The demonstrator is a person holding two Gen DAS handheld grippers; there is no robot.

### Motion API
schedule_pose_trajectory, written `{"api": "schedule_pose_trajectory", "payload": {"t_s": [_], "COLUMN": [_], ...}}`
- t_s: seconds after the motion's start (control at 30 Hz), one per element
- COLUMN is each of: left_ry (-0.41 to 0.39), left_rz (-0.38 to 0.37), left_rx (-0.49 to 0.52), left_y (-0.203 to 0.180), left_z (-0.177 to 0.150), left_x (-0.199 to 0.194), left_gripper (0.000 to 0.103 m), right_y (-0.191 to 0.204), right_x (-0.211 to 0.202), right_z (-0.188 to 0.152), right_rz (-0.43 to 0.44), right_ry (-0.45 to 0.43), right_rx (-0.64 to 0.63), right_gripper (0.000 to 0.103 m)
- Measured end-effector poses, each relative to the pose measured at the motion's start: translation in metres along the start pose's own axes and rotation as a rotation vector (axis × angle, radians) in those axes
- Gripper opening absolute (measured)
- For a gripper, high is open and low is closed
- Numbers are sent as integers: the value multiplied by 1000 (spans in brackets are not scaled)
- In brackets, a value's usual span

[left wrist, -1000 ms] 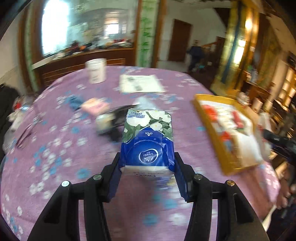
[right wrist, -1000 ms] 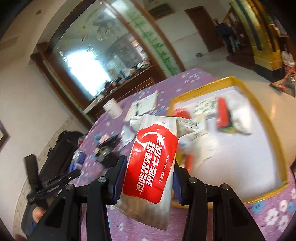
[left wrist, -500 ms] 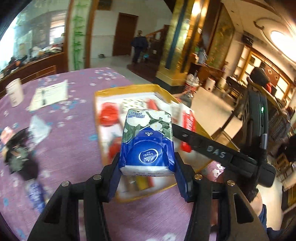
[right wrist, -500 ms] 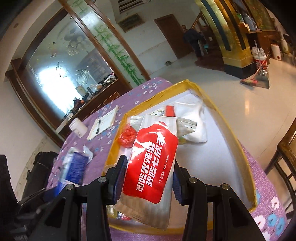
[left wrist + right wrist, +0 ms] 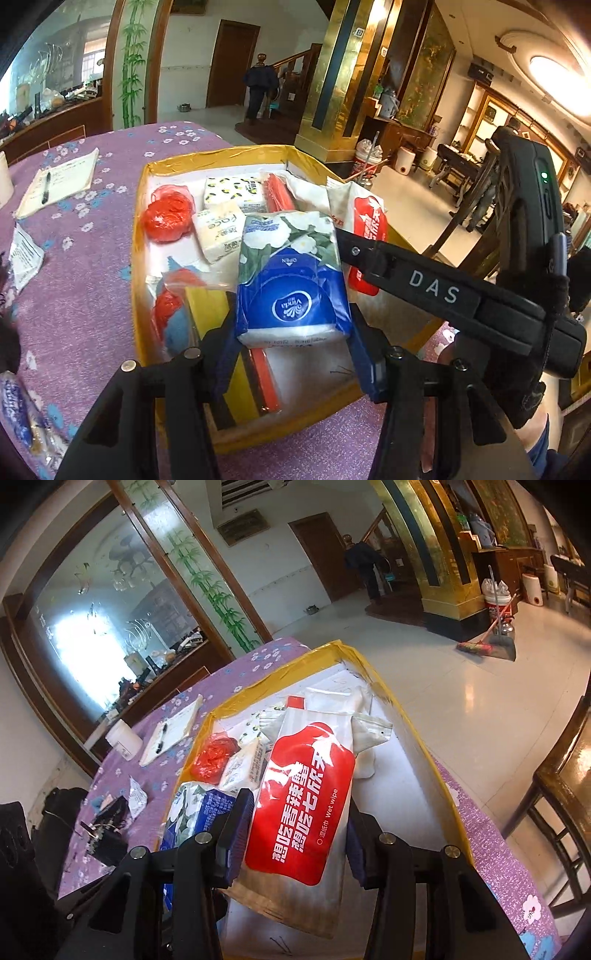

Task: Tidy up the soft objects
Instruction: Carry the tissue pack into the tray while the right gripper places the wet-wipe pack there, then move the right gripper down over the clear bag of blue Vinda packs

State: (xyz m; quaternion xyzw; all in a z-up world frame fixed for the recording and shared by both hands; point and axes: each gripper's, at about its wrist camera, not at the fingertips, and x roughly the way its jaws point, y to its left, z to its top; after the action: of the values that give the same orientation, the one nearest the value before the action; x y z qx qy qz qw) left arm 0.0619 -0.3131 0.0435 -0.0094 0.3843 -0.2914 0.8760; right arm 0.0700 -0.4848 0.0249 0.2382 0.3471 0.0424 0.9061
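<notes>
Both packs are now carried over the yellow-rimmed shallow tray point(image 5: 137, 236): the blue floral tissue pack point(image 5: 293, 284) is clamped by the left gripper point(image 5: 293, 354), the red-and-white wet-wipe pouch point(image 5: 306, 805) sits between the right gripper point(image 5: 295, 834)'s jaws, which have just been opening; release is judged imminent.

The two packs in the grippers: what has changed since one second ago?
Both were carried from above the purple tablecloth to above the yellow tray. The right gripper's jaws have just opened slightly around the wet wipes pack. The left gripper still clamps the tissue pack.
</notes>
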Motion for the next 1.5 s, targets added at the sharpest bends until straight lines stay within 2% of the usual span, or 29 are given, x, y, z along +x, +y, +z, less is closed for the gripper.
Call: {"api": "schedule_pose_trajectory", "payload": {"t_s": [0.07,0.2,0.3,0.63,0.77,0.83,1.23,1.5], "left_ry": [-6,-58,-102,-178,-170,-181,-254,-261], "left_rz": [-7,-35,-40,-25,-7,-12,91,138], "left_rx": [1,14,28,-10,-18,-24,42,8], "left_y": [2,-1,-4,3,2,0,-17,2], "left_z": [-1,-3,-2,2,4,4,-20,-47], "left_x": [-1,-12,-21,-38,-43,-53,-126,-155], "left_gripper": [54,69,72,72,73,73,78,79], "right_y": [0,3,3,10,12,13,27,52], "right_x": [0,-1,-4,-22,-28,-30,-39,-46], "right_z": [-1,0,0,2,3,4,0,-19], "right_rz": [-4,-6,-8,-26,-28,-28,-20,38], "right_ry": [0,-8,-31,-154,-191,-198,-242,-194], "right_rx": [-4,-10,-11,-25,-29,-34,-106,-190], "right_gripper": [51,52,52,52,52,52,52,52]}}
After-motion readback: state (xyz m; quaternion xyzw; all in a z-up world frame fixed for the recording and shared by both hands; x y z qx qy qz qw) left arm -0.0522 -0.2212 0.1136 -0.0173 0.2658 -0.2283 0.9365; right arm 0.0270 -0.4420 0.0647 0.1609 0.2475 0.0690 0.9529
